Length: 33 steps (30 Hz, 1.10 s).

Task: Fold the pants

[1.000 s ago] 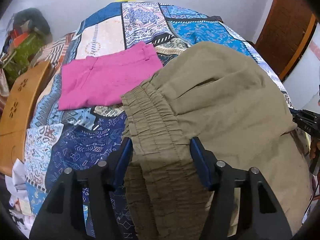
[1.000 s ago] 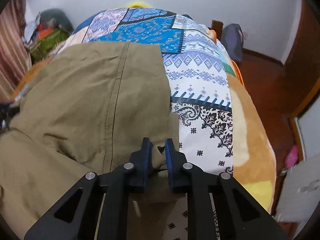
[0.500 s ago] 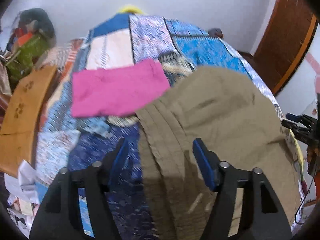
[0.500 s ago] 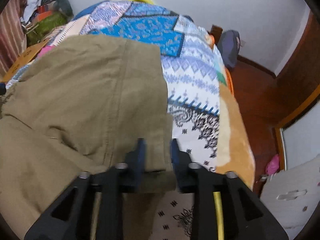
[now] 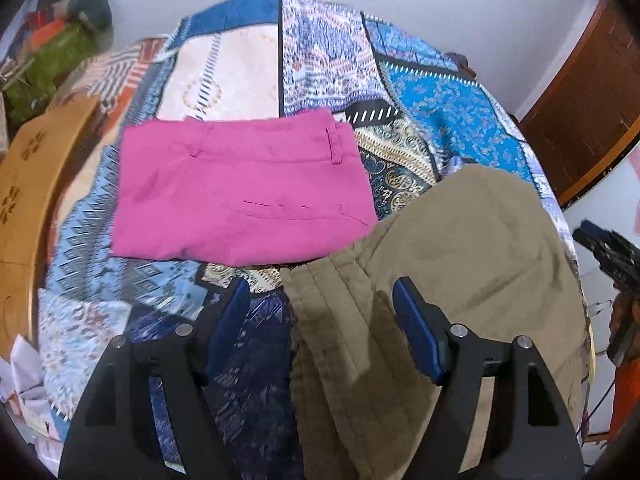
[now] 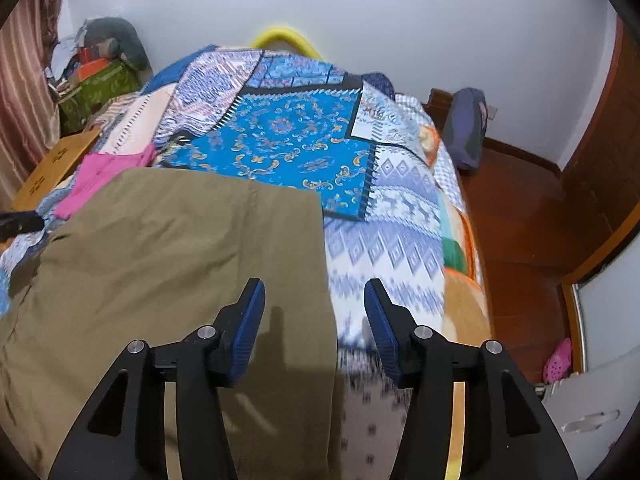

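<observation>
Both claws, left gripper (image 5: pixel 320 312) and right gripper (image 6: pixel 314 312), gape empty above the half-folded olive pants (image 6: pixel 180 248), their jaws having just been opening; more folds seem left.

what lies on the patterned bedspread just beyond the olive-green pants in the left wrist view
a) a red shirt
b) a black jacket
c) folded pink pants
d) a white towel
c: the folded pink pants lie flat on the patterned bedspread, their near edge meeting the waistband corner of the olive-green pants.
</observation>
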{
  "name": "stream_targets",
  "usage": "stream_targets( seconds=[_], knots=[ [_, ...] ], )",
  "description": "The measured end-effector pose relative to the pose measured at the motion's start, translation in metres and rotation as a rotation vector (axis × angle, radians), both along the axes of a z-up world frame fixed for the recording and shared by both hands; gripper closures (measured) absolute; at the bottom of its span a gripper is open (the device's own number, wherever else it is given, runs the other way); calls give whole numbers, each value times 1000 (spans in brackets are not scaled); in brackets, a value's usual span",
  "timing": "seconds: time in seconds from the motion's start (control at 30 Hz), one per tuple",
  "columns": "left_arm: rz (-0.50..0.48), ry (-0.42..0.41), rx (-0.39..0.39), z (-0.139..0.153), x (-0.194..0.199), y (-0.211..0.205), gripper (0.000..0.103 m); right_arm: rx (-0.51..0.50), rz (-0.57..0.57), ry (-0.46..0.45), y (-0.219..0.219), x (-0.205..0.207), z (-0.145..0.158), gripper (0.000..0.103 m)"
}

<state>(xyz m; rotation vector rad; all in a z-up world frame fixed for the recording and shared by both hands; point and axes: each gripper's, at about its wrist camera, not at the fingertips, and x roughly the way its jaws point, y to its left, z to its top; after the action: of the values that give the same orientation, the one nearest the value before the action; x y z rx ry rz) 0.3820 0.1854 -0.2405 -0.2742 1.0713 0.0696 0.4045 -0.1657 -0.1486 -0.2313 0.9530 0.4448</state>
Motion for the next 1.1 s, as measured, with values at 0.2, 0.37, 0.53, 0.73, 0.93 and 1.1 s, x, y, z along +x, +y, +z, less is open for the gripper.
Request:
stream_targets(
  seconds=[0.2,0.37,0.53,0.73,0.93,1.1],
  knots=[
    [-23,58,-62,-30,20,4,29,55,5,65,19,48,-25,55],
    [-52,76,-117,-47,25,0,29,90,5,136,32,70,-48,55],
    [-72,50,-117,-44,26,-3,44,123,42,126,40,69,-52,64],
    [-69,-3,46,-23,21,-13,51,45,59,66,48,61,-45,92],
    [-77,-87,228,16,12,-25,51,-16,19,-61,41,53,-15,93],
    [-82,-155,277,50,-1,-31,52,-15,5,-130,39,42,20,93]
  ],
)
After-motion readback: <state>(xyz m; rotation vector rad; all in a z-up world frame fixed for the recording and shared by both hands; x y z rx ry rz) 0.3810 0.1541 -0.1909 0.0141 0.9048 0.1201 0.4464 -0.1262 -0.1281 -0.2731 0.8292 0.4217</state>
